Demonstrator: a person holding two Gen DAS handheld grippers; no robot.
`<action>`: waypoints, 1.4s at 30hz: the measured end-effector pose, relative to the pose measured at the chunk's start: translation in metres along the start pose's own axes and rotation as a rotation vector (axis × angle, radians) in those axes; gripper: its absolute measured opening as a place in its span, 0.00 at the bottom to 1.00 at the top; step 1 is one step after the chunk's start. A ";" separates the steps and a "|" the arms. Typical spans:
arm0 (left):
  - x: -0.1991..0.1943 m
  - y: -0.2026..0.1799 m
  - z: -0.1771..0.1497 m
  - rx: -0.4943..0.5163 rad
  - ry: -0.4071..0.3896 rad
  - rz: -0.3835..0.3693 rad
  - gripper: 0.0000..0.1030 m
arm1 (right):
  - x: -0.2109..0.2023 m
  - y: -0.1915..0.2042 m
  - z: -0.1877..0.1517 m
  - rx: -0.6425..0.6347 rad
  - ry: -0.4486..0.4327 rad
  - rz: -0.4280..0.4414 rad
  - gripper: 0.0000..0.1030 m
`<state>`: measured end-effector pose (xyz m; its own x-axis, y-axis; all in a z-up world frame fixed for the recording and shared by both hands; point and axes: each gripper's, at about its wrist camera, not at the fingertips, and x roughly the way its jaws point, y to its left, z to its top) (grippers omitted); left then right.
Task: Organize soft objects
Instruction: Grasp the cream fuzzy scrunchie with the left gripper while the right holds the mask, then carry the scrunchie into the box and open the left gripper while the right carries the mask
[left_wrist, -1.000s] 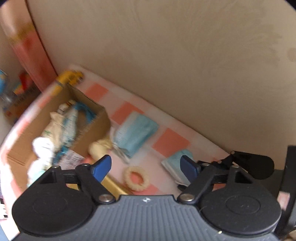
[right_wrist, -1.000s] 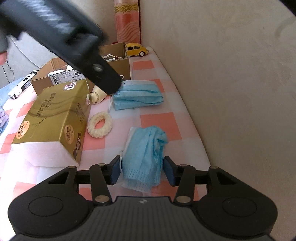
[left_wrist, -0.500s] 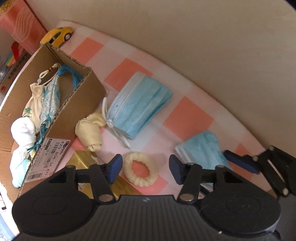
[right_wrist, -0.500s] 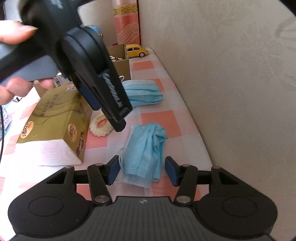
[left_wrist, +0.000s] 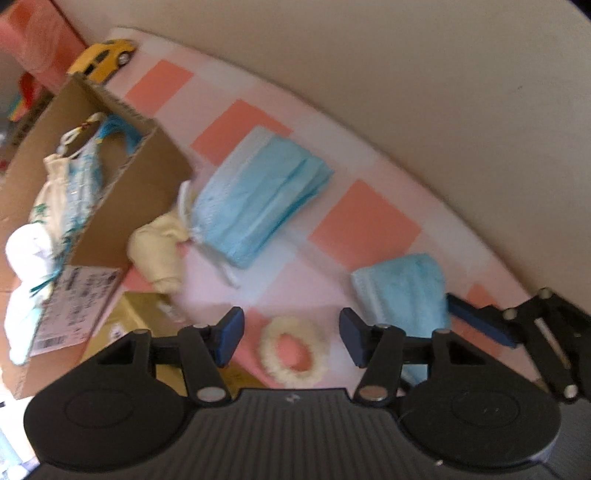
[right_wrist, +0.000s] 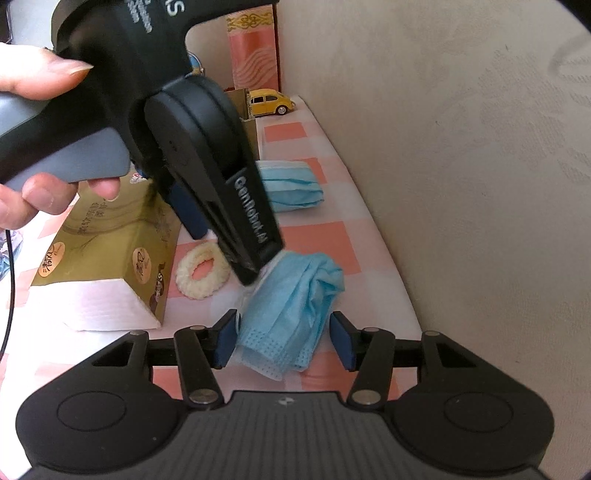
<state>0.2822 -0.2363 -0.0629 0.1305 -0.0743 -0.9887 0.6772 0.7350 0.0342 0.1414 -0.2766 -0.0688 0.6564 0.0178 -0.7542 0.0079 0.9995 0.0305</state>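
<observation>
Left tool has dropped in closer since a second ago, and now sits over the fluffy cream ring with its jaws spread wide, nothing held. Right tool is also wide open, straddling the near end of the crumpled blue mask on the checked worktop. That mask's long axis runs straight away from the right tool, so it's lined up for a pinch, I'd say. Left tool comes down steeply from the upper left, its tip just touching the mask's far corner. Cardboard box is further back left.
</observation>
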 end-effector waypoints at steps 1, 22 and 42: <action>0.000 -0.002 -0.001 -0.001 0.008 0.020 0.55 | 0.001 -0.001 0.000 0.002 0.000 0.000 0.56; -0.008 -0.025 -0.017 -0.011 -0.024 -0.011 0.30 | -0.001 0.003 0.002 -0.008 -0.002 -0.012 0.56; -0.048 -0.006 -0.018 -0.045 -0.102 -0.071 0.30 | -0.006 0.011 0.005 -0.038 -0.018 -0.053 0.37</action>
<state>0.2591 -0.2247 -0.0186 0.1578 -0.1932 -0.9684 0.6543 0.7549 -0.0440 0.1413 -0.2657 -0.0611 0.6695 -0.0357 -0.7420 0.0146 0.9993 -0.0349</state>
